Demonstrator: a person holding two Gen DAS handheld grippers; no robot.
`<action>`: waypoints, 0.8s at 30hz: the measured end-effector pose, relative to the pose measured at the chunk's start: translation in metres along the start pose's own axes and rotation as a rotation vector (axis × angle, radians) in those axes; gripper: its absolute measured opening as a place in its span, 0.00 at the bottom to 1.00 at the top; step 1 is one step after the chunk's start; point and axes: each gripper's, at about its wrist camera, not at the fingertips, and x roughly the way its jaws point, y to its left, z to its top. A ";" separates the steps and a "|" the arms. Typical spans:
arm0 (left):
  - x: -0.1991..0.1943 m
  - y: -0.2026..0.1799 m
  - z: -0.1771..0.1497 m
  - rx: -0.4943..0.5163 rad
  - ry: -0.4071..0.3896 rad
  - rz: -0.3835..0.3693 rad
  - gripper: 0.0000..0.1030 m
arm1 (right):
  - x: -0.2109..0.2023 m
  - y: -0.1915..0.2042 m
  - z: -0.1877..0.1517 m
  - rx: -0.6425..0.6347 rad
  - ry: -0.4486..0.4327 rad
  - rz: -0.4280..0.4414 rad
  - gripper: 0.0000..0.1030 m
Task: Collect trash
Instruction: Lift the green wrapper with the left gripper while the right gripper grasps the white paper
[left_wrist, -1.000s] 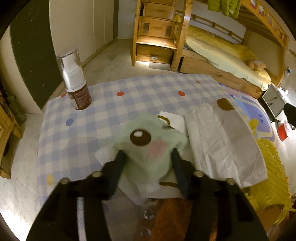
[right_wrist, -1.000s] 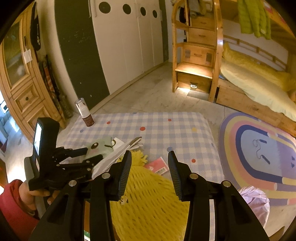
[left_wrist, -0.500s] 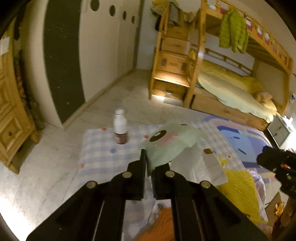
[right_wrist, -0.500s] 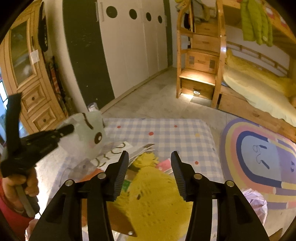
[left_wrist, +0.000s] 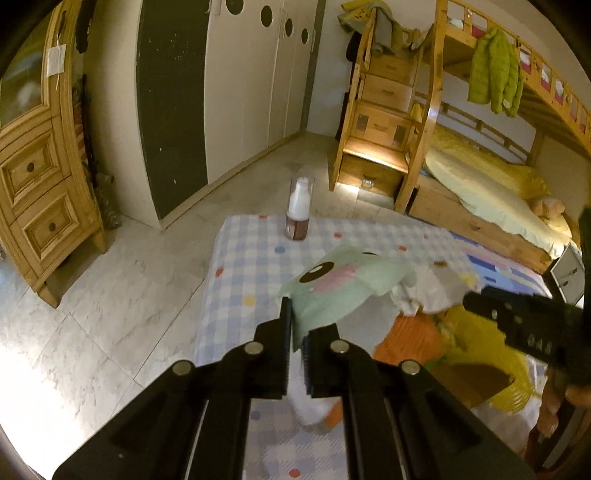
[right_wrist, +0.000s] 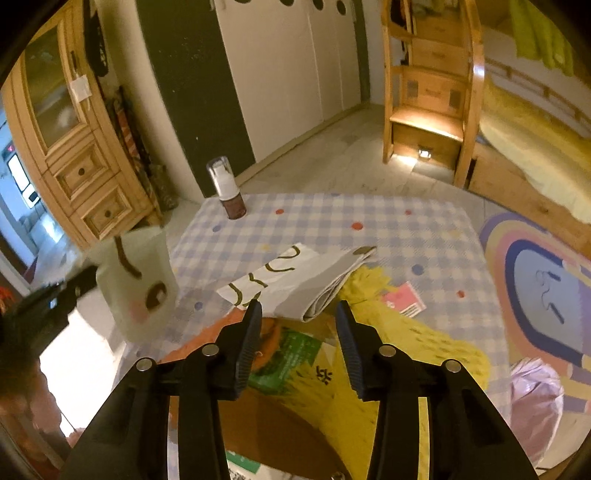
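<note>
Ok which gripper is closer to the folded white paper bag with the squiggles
Right. The right gripper hovers open just above the paper bag, while the left gripper is off to the side, shut on a green wrapper.

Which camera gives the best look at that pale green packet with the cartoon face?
The right wrist view: the green packet hangs in open air, nearly its whole face and outline visible. The left wrist view shows it close but foreshortened, with its lower edge hidden between the left tongs pinching it.
</note>
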 end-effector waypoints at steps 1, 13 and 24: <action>0.004 -0.001 -0.002 0.008 0.009 0.000 0.03 | 0.004 0.001 0.000 0.003 0.009 -0.004 0.41; -0.014 0.003 -0.002 -0.001 -0.014 0.015 0.03 | -0.012 0.019 0.011 -0.036 -0.068 -0.018 0.01; -0.106 -0.022 0.003 0.010 -0.120 -0.054 0.03 | -0.149 0.032 0.009 -0.129 -0.292 -0.010 0.01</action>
